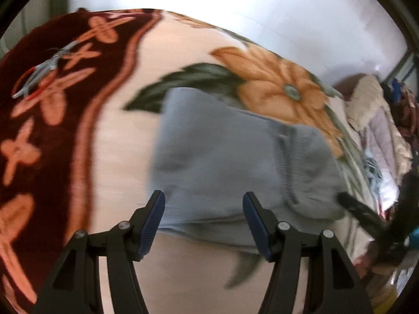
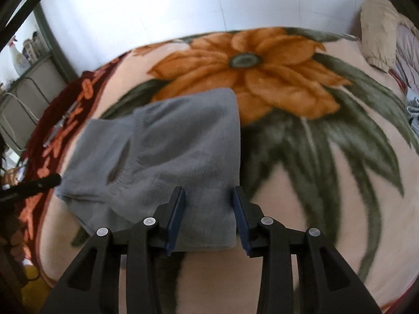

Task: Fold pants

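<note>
Folded pants (image 2: 167,151) on blanket (image 2: 327,183), pillow (image 2: 377,39) behind right

I see a blanket (image 2: 301,172) spread across the work surface: pale peach ground, one large orange flower (image 2: 248,70) with green leaves, and a dark red border (image 1: 34,120) bearing orange crosses. On that border lies what may be a grey and red cable (image 1: 39,78); blur prevents confirmation. A tan pillow (image 2: 377,28) sits far right. Bottles (image 2: 21,55) stand on a shelf, far left.
</note>
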{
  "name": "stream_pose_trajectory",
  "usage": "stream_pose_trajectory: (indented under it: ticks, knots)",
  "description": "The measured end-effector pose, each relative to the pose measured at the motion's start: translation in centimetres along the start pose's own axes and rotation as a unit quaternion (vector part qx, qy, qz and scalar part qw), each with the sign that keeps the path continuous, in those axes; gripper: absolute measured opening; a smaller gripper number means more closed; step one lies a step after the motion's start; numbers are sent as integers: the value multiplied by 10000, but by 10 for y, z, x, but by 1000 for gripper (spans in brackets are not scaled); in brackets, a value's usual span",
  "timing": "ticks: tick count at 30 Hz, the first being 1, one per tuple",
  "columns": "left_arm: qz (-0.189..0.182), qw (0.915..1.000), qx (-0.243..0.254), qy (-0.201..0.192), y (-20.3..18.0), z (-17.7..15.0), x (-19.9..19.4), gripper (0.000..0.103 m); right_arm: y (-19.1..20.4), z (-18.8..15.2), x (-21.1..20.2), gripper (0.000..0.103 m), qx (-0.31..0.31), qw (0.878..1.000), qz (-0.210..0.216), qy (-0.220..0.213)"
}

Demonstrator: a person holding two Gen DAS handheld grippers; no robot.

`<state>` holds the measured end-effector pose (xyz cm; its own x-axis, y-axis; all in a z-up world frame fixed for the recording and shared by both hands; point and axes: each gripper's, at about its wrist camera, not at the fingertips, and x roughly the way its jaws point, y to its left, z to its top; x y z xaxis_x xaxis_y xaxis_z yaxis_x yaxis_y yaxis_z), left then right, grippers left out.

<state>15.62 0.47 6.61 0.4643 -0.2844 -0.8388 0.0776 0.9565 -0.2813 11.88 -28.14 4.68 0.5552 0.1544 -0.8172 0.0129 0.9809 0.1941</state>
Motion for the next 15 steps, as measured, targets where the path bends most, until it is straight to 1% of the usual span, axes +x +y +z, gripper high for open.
stream_pose_trajectory:
  ticks: [4, 7, 9, 11, 13, 15]
  knots:
    - [-89, 9994, 317, 62, -40, -1, 8, 65, 0, -10, 2, 39, -209, 9997, -138, -22]
    - [-147, 9986, 497, 84, -67, -3, 17, 65, -5, -14, 2, 40, -152, 9999, -50, 21]
    - [-68, 9977, 655, 155, -83, -6, 25, 65, -13, -16, 0, 40, 45, 9999, 120, 58]
    - [111, 9965, 788, 250, -91, -9, 35, 65, -18, -17, 0, 40, 240, 9993, 276, 71]
    - [291, 9957, 785, 402, -92, -13, 48, 65, -24, -17, 1, 43, 399, 9984, 385, 80]
    - [339, 9958, 719, 448, -86, -17, 55, 65, -27, -19, 3, 45, 531, 9974, 475, 89]
